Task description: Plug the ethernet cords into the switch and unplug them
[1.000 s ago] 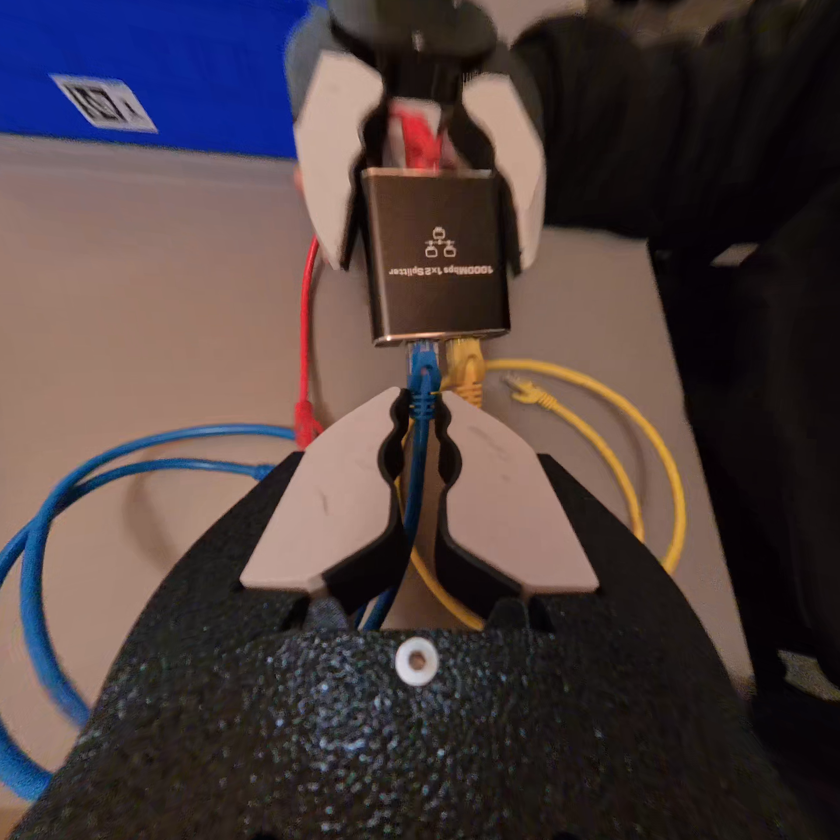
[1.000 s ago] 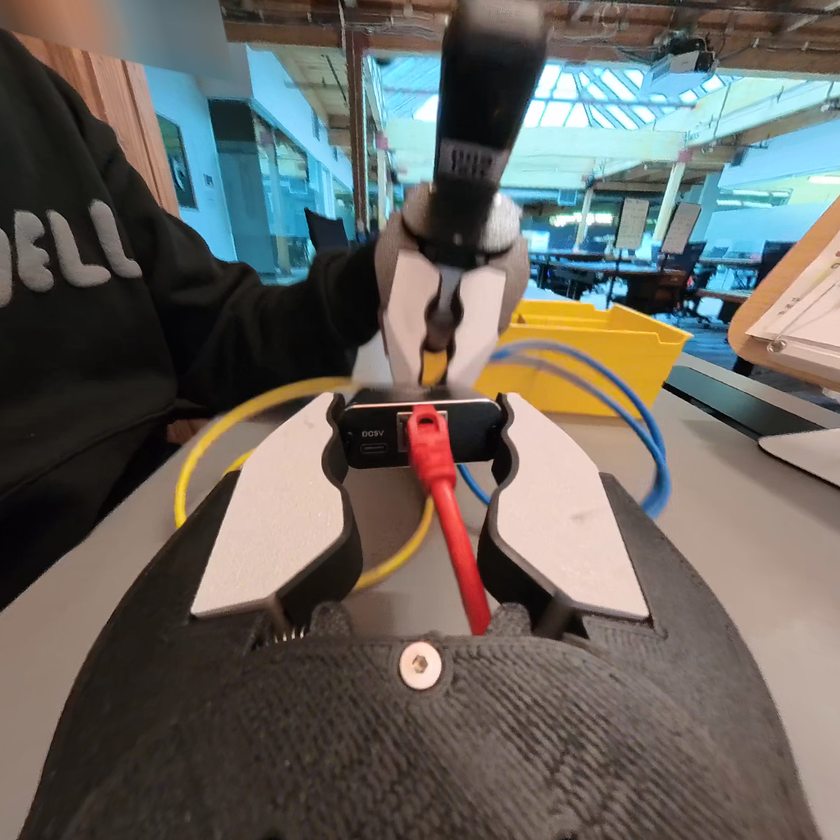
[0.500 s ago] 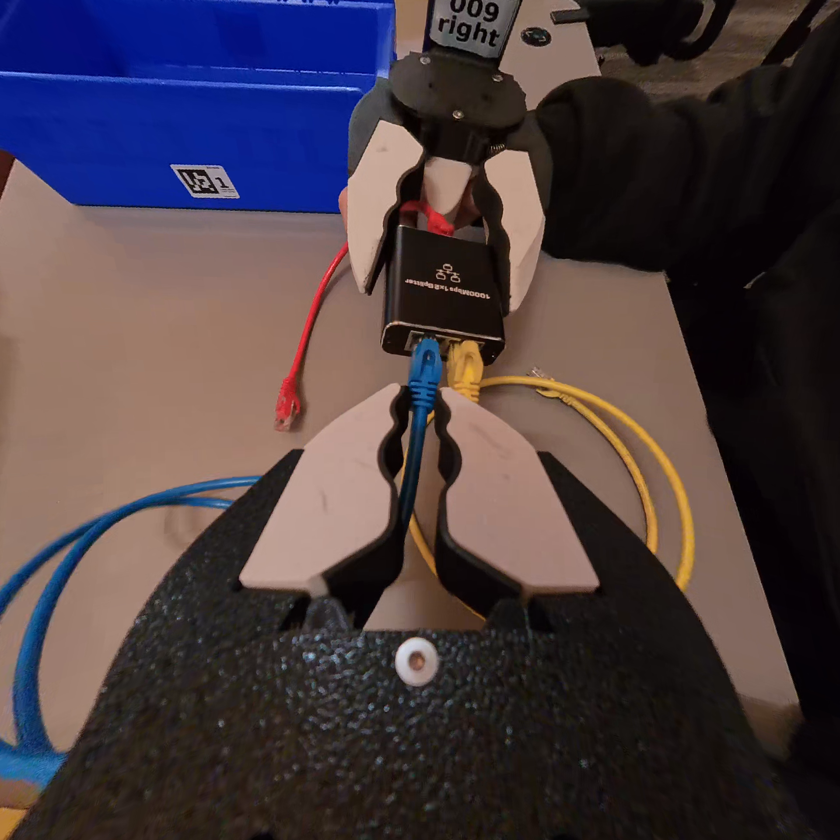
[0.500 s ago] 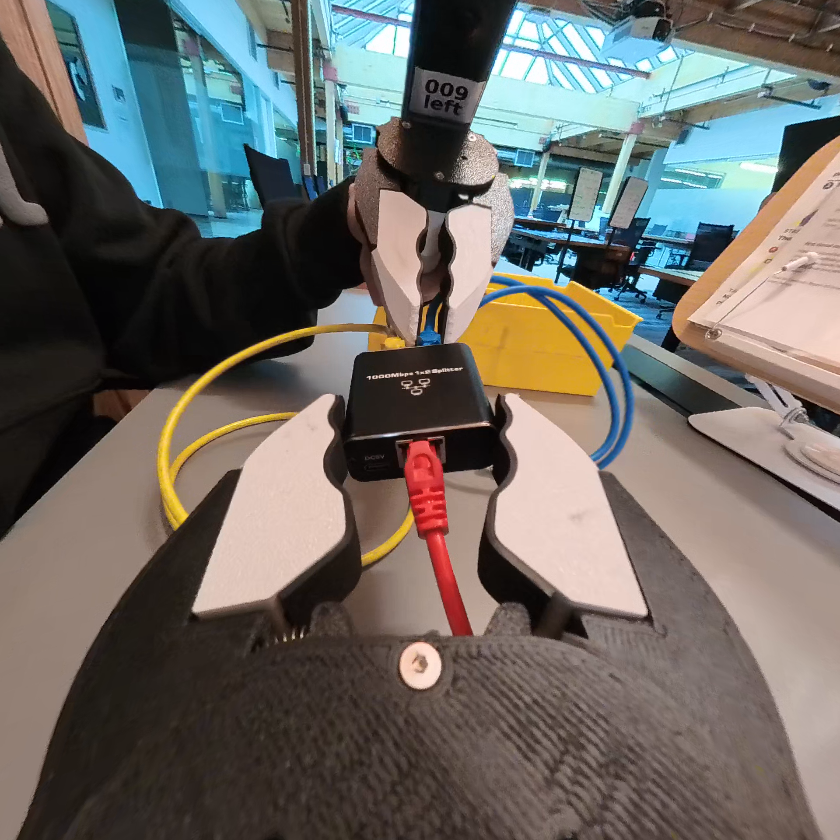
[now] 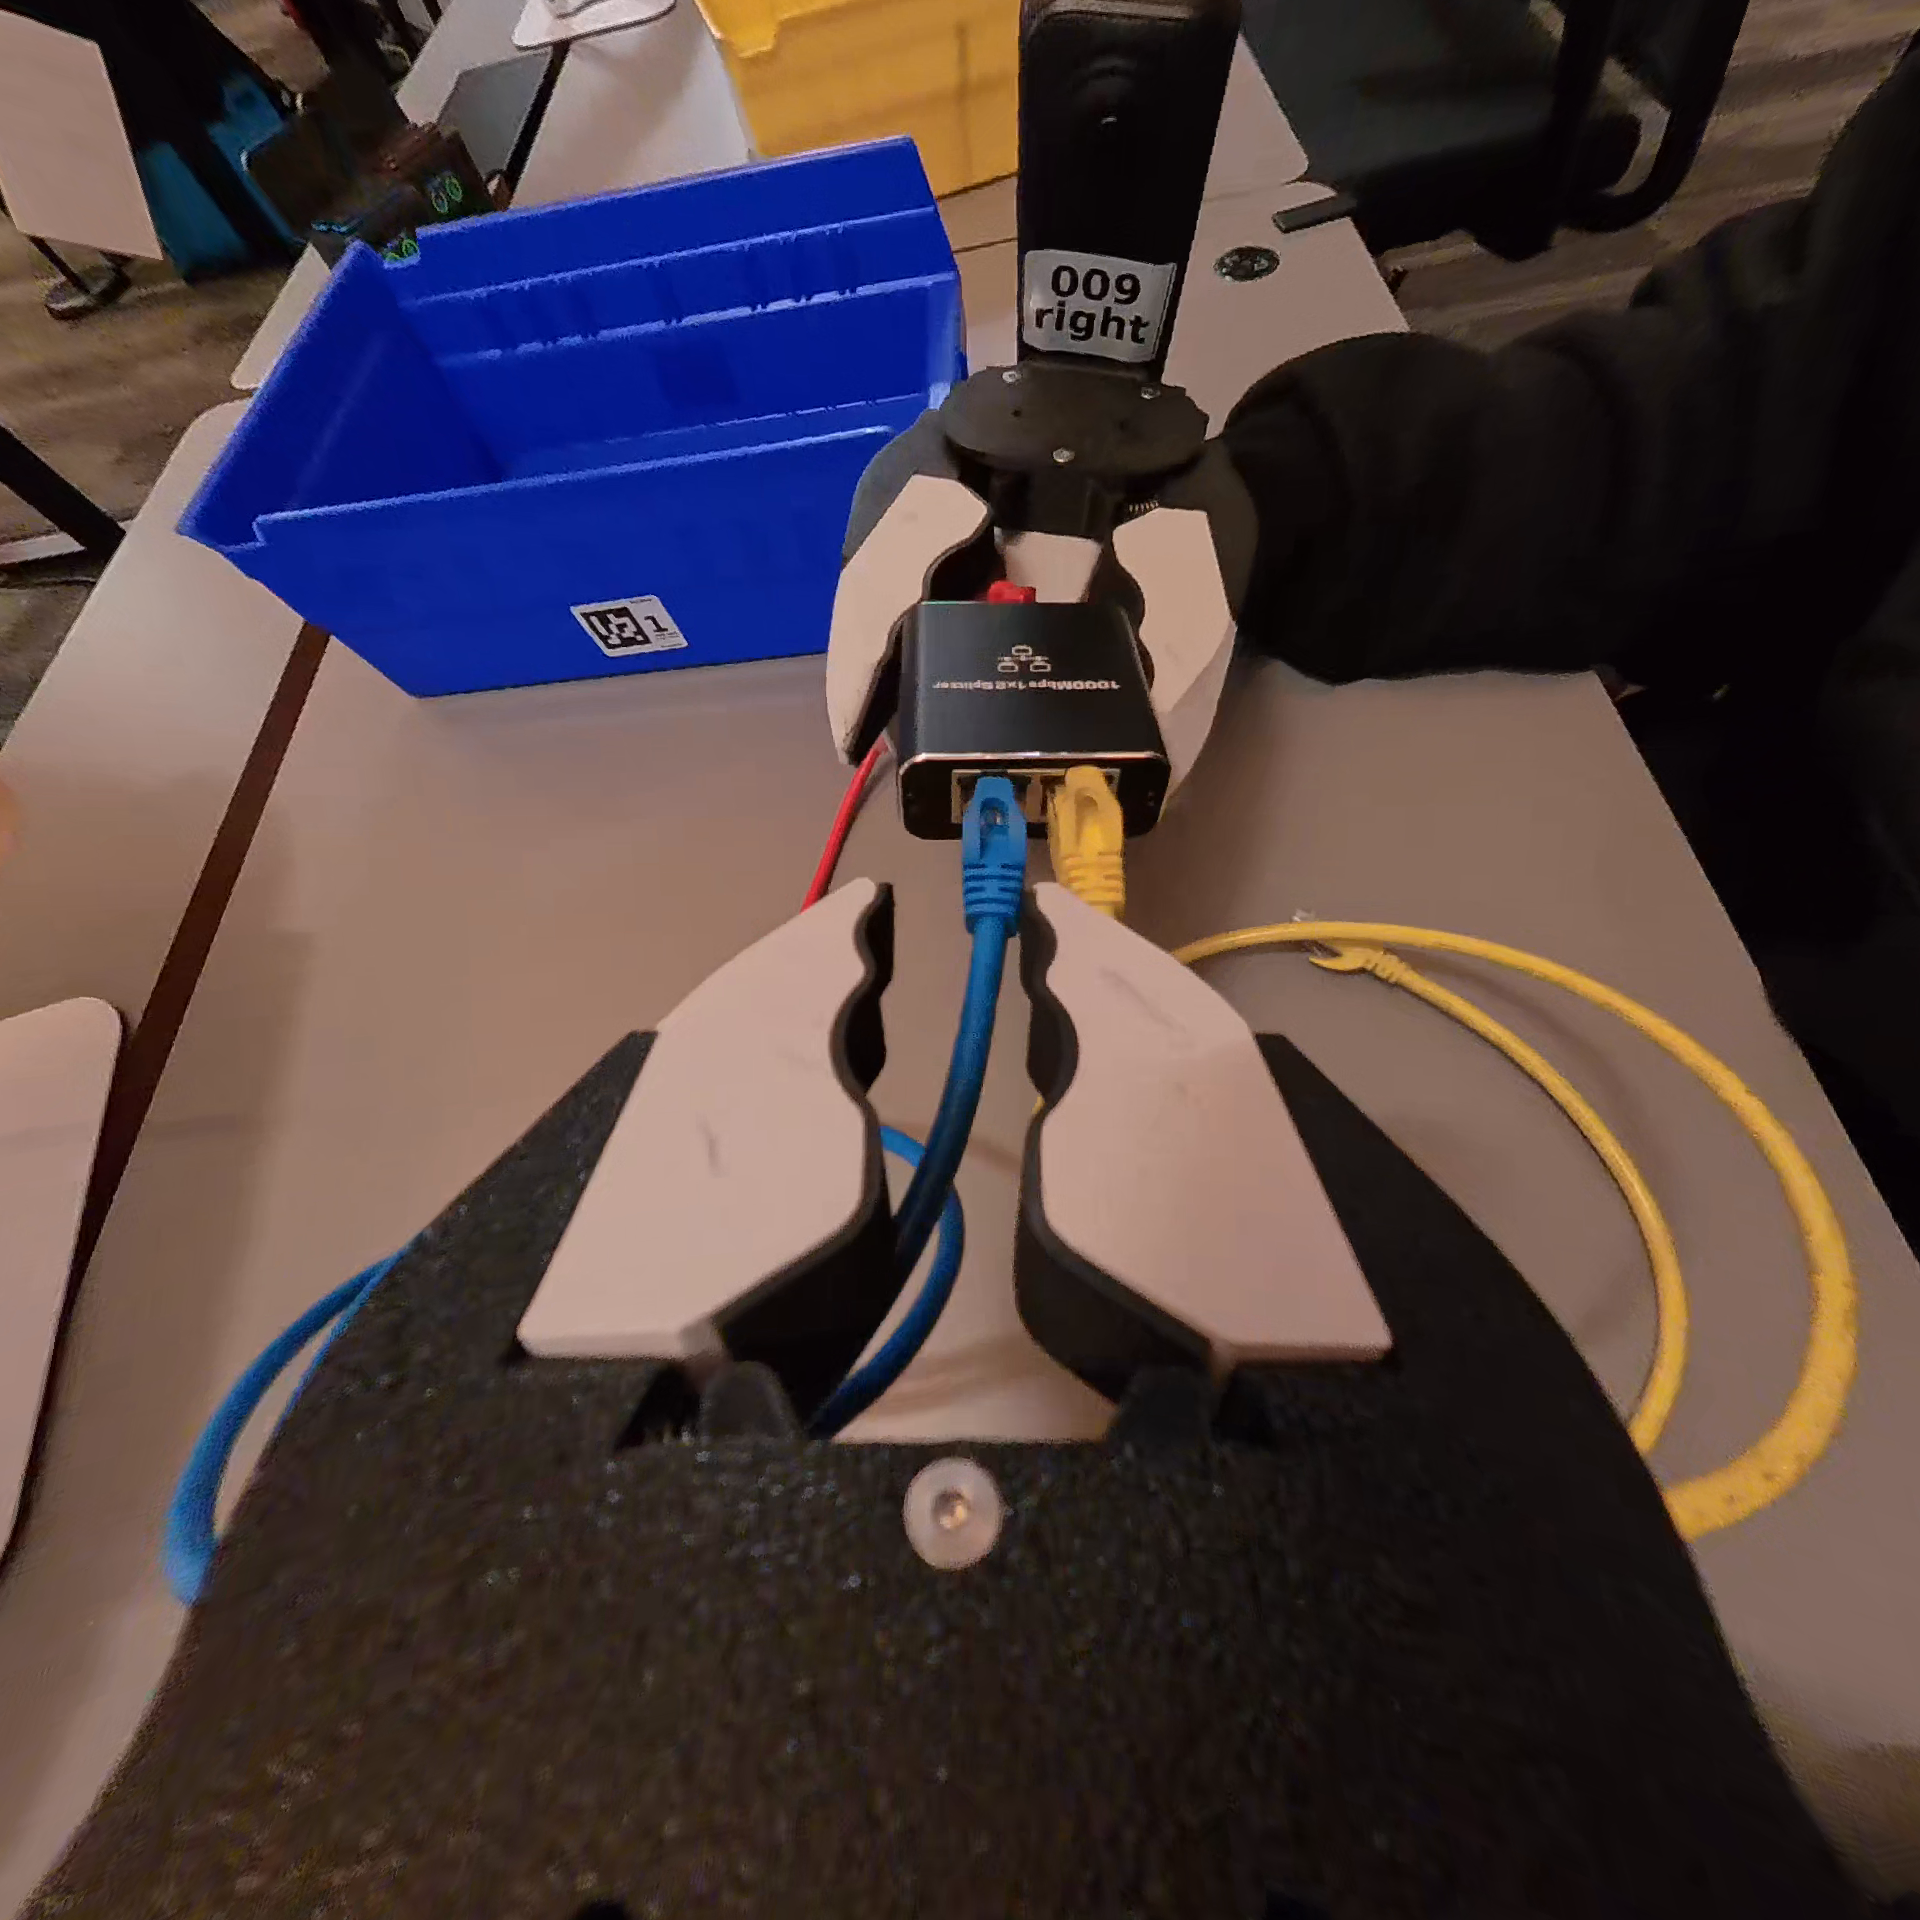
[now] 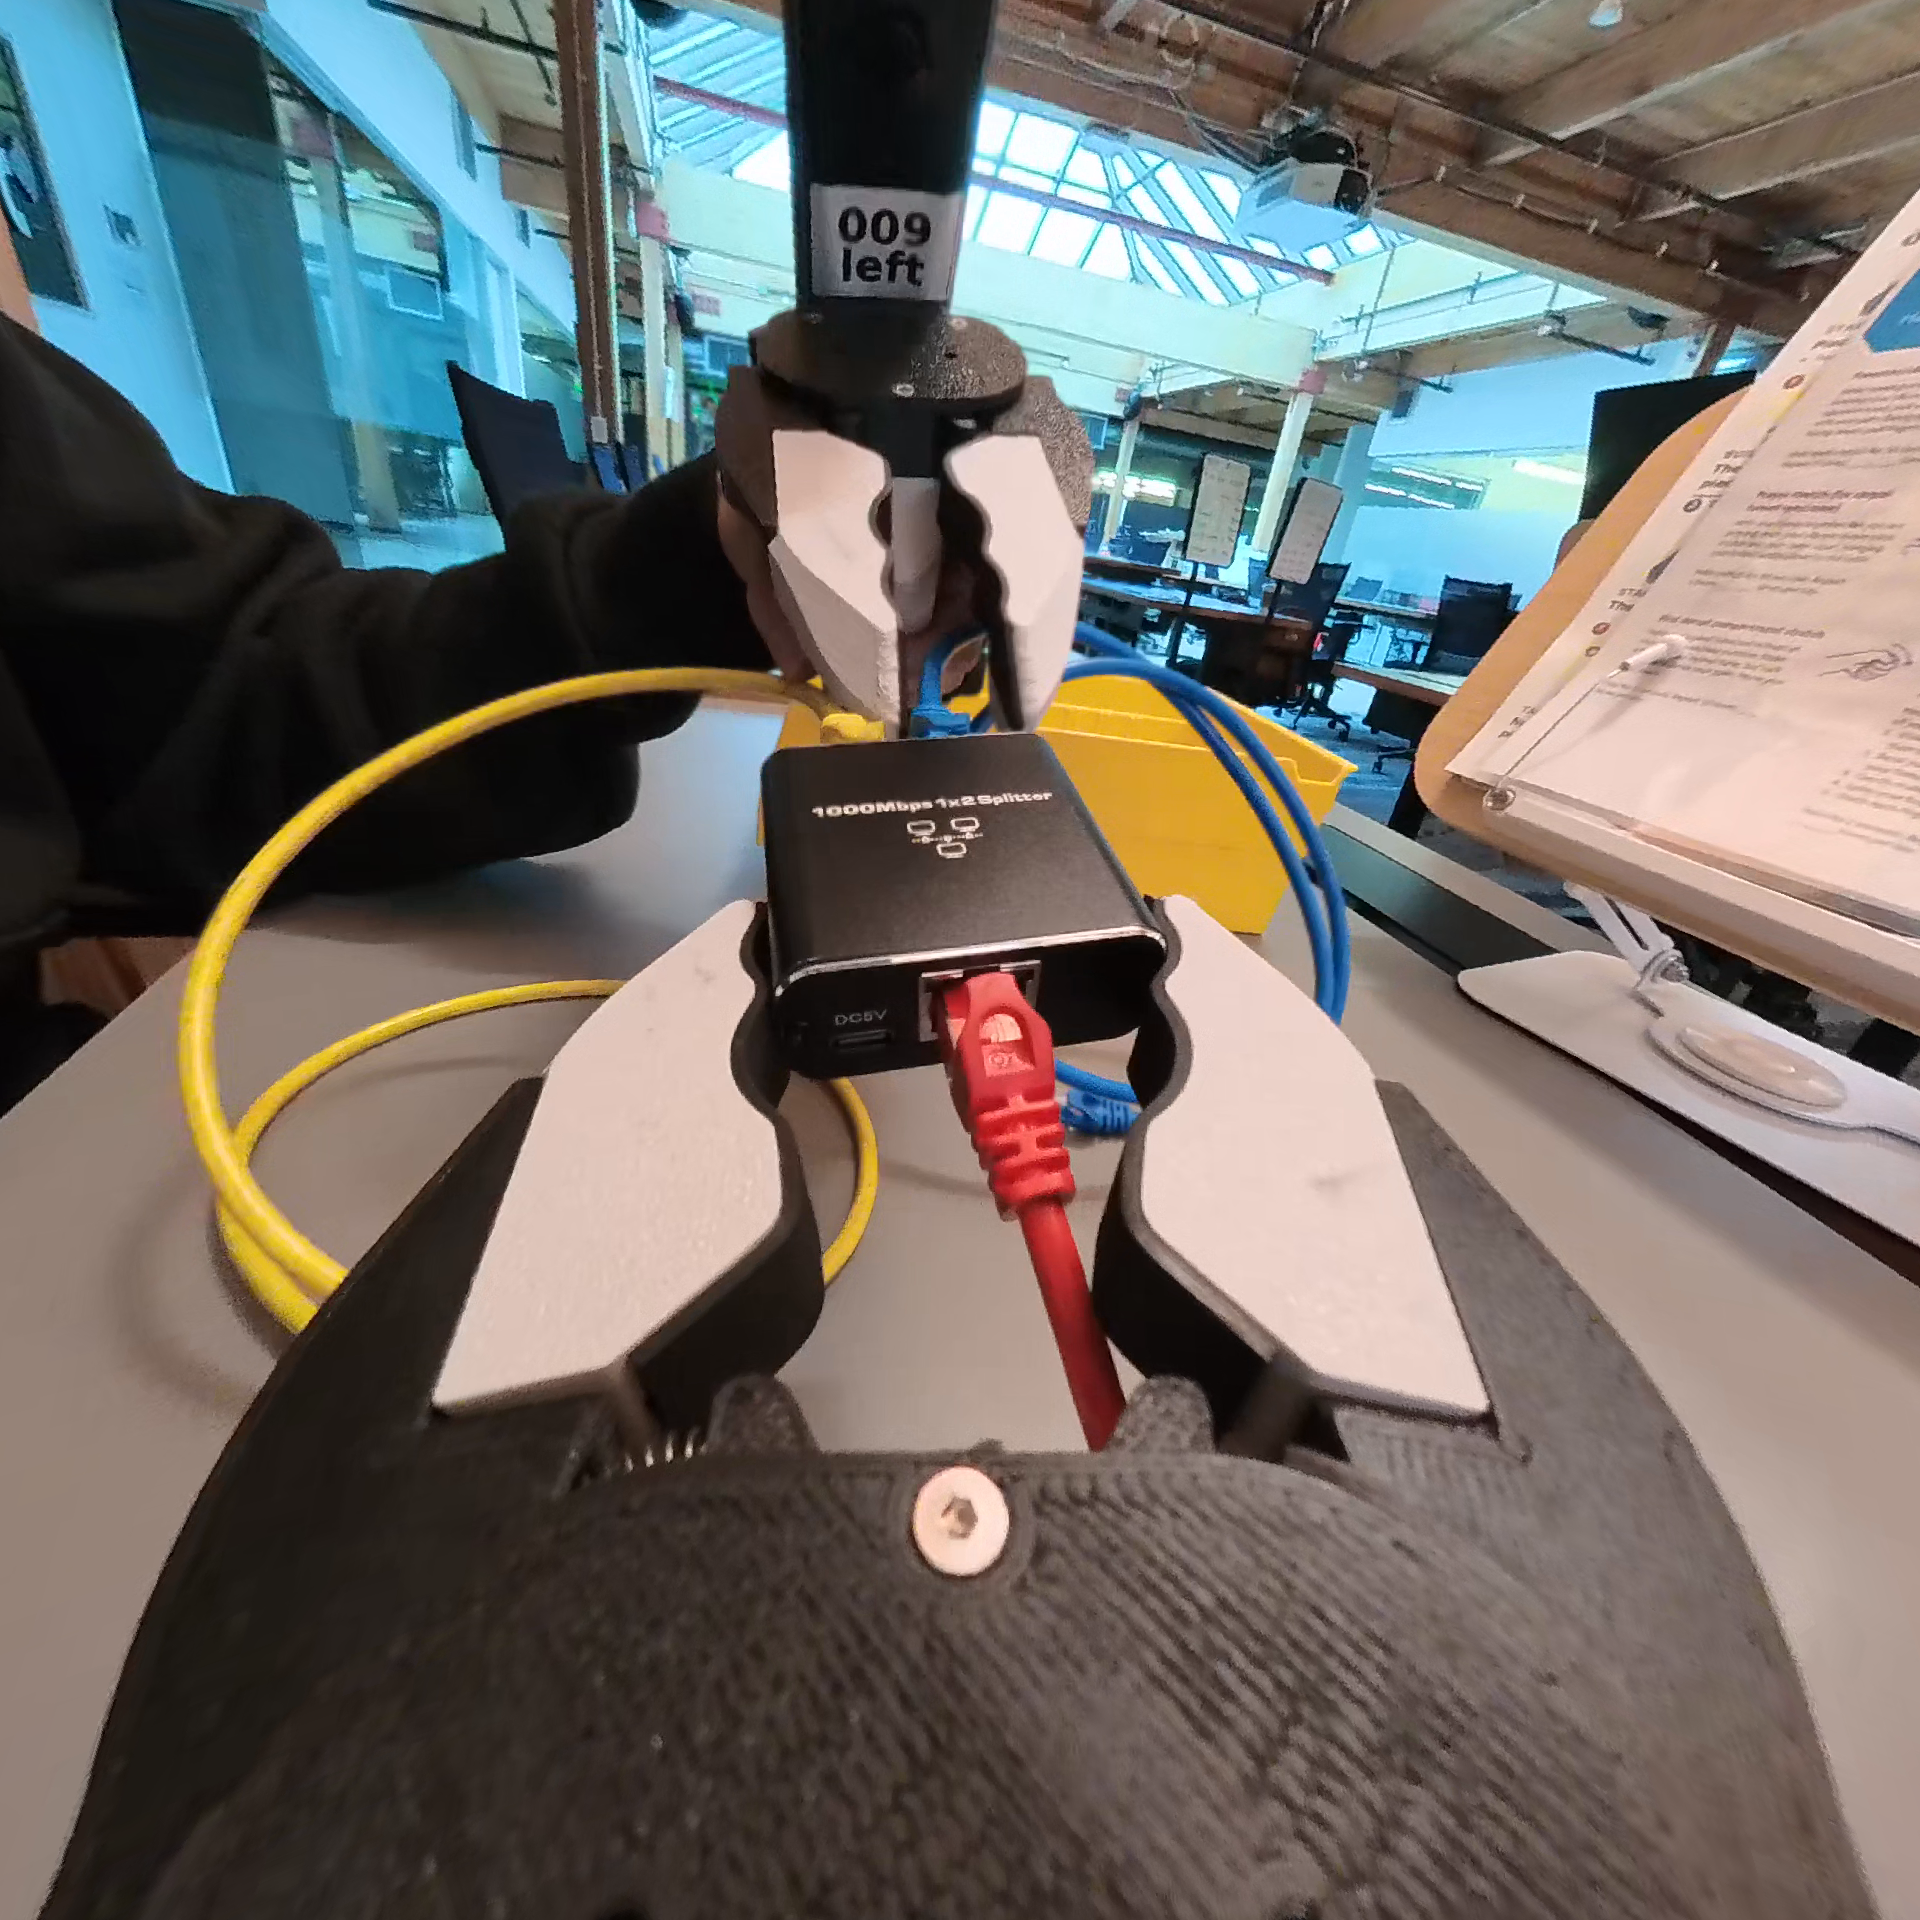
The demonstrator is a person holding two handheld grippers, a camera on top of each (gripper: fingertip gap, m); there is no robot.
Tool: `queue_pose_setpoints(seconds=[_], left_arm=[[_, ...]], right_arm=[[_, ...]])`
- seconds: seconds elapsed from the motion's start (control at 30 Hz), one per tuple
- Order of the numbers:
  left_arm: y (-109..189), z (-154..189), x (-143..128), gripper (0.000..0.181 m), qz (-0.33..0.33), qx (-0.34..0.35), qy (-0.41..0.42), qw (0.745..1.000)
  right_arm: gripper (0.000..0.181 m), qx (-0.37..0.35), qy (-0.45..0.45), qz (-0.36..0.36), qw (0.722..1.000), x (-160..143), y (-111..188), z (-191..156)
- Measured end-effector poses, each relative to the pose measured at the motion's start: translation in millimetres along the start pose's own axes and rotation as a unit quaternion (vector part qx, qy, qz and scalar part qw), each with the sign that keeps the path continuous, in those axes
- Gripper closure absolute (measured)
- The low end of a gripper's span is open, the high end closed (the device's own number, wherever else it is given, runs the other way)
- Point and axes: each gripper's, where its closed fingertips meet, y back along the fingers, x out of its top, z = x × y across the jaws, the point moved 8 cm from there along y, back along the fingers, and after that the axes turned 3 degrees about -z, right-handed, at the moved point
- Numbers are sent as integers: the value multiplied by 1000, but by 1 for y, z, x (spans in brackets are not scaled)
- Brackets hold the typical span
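The black switch (image 5: 1029,696) rests on the grey table (image 5: 499,894). My right gripper (image 6: 961,920) is shut on the switch (image 6: 935,873), one finger on each side. A red cord plug (image 6: 1003,1060) sits in the port facing the right wrist camera. A blue plug (image 5: 992,842) and a yellow plug (image 5: 1086,842) sit in the two ports on the opposite face. My left gripper (image 5: 956,914) is open just behind the blue plug. The blue cord (image 5: 966,1060) runs loose between its fingers. The left gripper also shows in the right wrist view (image 6: 935,675).
A blue bin (image 5: 520,561) stands beyond the switch on the left. A yellow bin (image 6: 1195,810) and a document stand (image 6: 1714,675) are at the table's other side. Yellow cord loops (image 5: 1714,1195) and its free plug (image 5: 1340,961) lie to the right. A person's black sleeve (image 5: 1507,499) holds the right gripper.
My left gripper has opened, let go of the blue cord and drawn back from the switch. The blue plug stays in its port. The right gripper still holds the switch.
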Motion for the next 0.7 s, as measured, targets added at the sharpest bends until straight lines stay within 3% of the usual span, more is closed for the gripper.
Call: queue_pose_setpoints(seconds=[0.17, 0.27, 0.47, 0.7], left_arm=[[10, 0, -5, 173, -3, -28, 20, 999], [5, 1, -6, 167, -17, -30, 33, 999], [1, 0, -6, 175, -41, -26, 44, 998], [1, -4, -5, 176, -22, -29, 65, 997]], right_arm=[[115, -3, -3, 5, 1000, 1, 1, 1], [115, 0, 6, -2, 1000, 0, -2, -1], [115, -12, 14, -15, 1000, -2, -2, -1], [115, -15, -17, 0, 1000, -4, -3, 0]])
